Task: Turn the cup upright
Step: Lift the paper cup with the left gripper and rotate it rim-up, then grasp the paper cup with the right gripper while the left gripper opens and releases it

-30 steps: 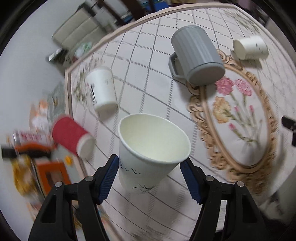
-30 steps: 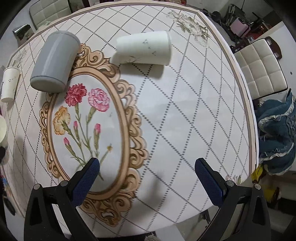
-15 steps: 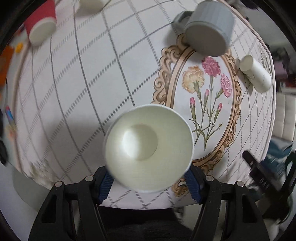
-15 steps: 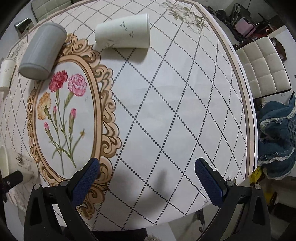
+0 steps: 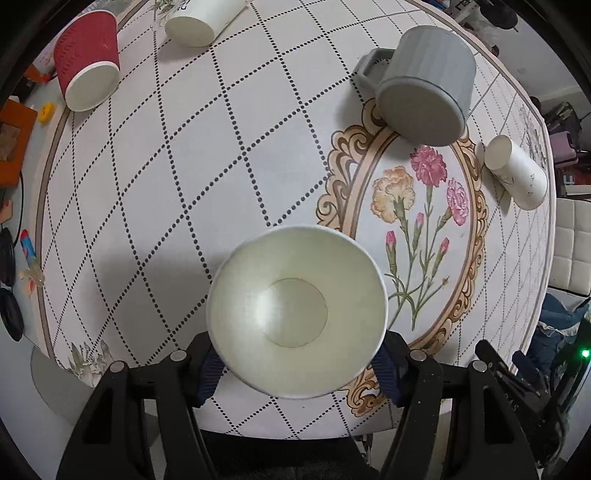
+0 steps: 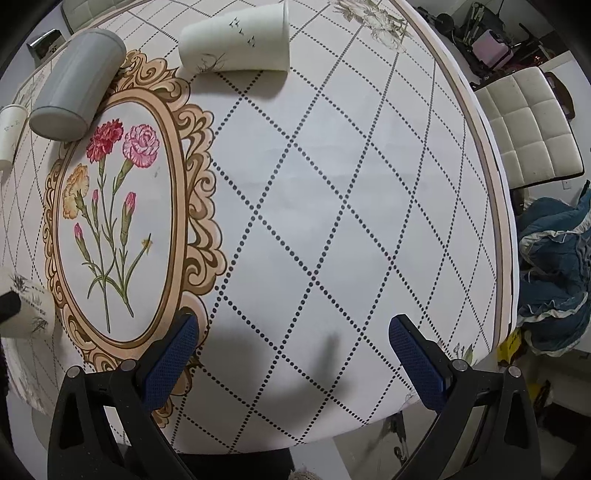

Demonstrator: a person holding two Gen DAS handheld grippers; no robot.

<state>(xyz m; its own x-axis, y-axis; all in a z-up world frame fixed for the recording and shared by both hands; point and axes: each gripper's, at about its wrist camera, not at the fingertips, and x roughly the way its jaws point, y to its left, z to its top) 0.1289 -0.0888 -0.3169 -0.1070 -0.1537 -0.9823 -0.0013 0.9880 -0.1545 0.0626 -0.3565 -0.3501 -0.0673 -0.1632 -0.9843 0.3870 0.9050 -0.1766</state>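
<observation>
My left gripper (image 5: 297, 363) is shut on a white paper cup (image 5: 295, 314). The cup's mouth faces the camera, and it is held upright near the table's front edge; I cannot tell if its base touches the cloth. The same cup shows at the left edge of the right wrist view (image 6: 27, 312). My right gripper (image 6: 293, 345) is open and empty above the front of the table. A white paper cup with bird prints (image 6: 236, 40) lies on its side at the far side, also in the left wrist view (image 5: 517, 171).
A grey ribbed mug (image 5: 424, 85) lies on its side by the flower medallion (image 5: 417, 221). A red paper cup (image 5: 88, 61) and another white cup (image 5: 199, 18) lie on their sides at the far left. White chair (image 6: 528, 129) and blue cloth (image 6: 554, 277) stand right of the table.
My left gripper has swung from a side-on view to looking straight down into the cup, which turned mouth-up. My right gripper drifted slightly, staying open.
</observation>
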